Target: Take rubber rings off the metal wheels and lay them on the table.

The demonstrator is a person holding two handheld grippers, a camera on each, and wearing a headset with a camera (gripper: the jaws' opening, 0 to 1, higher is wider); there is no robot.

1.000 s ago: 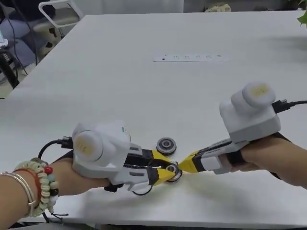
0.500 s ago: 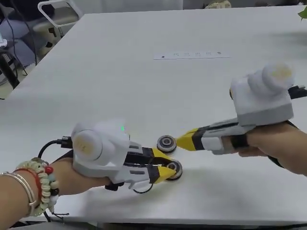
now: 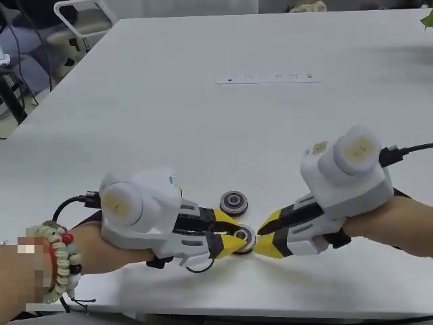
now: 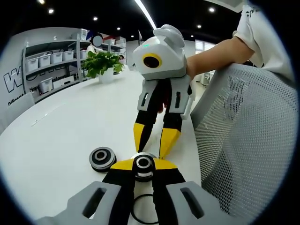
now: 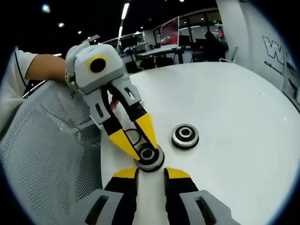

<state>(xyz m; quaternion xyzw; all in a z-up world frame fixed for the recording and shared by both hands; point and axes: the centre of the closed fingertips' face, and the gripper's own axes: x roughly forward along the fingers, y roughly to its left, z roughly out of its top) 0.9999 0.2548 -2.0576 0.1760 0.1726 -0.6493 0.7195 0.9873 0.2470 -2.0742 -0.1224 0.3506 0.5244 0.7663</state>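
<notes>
Left gripper (image 3: 237, 241) is clamped on a metal wheel (image 3: 244, 237) near the table's (image 3: 203, 122) front edge; right gripper (image 3: 264, 235) faces it, jaws parted, tips flanking that wheel, contact unclear; a second wheel (image 3: 233, 201) lies just beyond, untouched.

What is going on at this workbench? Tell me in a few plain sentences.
A person holding a two-jaw gripper in each hand is working on small metal wheels at a white table. The left gripper clamps one metal wheel between its yellow tips, just above the tabletop. The right gripper faces it with its jaws open at that wheel, seemingly to pull off the rubber ring. A second wheel lies flat on the table nearby, untouched.
</notes>
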